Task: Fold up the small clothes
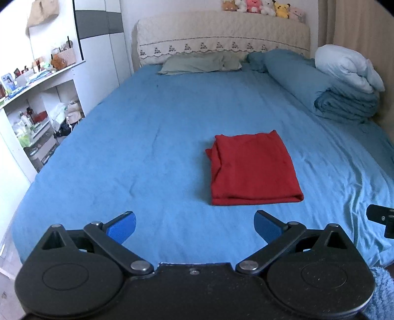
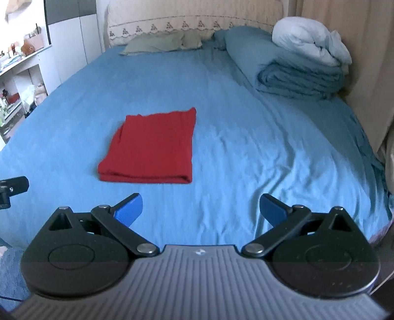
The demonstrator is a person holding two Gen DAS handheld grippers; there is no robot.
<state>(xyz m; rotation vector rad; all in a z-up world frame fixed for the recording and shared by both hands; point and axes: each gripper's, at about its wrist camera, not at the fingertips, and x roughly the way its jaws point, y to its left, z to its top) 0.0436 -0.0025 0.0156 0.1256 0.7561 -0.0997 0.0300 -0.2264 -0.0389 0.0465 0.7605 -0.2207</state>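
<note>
Currently red garment (image 1: 253,169) lies folded flat on the bed (image 1: 147,147), ahead of both hand-held grippers, left (image 1: 194,225) and right (image 2: 200,209); jaws spread wide, empty, neither touching it.

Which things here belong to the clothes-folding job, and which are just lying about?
Part of the job:
- red garment, folded into a rectangle on the bed sheet
- left tool, open, nothing between its jaws
- right tool, open, nothing between its jaws

Just lying about:
- green pillow
- rolled blue duvet
- white bundle
- plush toys
- cluttered shelves
</note>
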